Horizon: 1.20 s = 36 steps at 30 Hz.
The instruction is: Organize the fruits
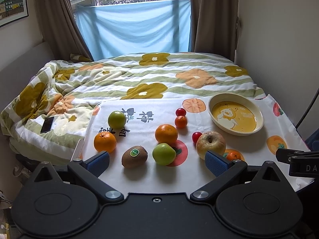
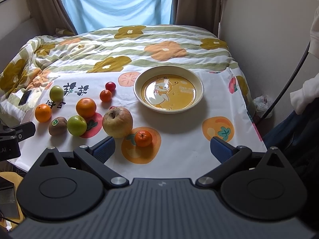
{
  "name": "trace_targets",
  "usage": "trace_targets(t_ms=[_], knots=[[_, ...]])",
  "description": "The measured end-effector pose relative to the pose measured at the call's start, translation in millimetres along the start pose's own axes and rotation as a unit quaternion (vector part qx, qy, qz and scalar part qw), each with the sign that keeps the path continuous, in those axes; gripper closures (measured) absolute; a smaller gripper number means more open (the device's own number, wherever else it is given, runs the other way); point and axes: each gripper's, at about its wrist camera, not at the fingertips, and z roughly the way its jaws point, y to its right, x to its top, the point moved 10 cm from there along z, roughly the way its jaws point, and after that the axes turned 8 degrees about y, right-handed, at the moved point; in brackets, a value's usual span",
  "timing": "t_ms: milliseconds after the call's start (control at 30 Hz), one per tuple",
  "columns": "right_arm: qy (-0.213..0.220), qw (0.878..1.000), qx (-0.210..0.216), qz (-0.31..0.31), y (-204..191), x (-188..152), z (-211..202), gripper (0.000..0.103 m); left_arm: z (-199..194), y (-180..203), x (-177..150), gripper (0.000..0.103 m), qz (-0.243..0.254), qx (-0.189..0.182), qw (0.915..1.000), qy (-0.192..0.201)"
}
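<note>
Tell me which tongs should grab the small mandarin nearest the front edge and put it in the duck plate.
Right. The right tongs stand open with the small mandarin just ahead between them and the duck plate beyond; the left tongs face the kiwi.

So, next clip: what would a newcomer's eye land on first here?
Probably the yellow duck plate, empty at the far right of the cloth. Then the fruit spread to its left, led by the big apple and two oranges. Both grippers hover open at the near edge.
</note>
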Motion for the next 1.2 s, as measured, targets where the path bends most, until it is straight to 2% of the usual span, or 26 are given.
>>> trace_targets(t_ms=[1200], knots=[[0.002,1.0,0.0,0.0,0.2,0.4,-3.0,0.0,-3.5,-0.3,-0.8,0.0,0.0,0.001,1.0,0.002]])
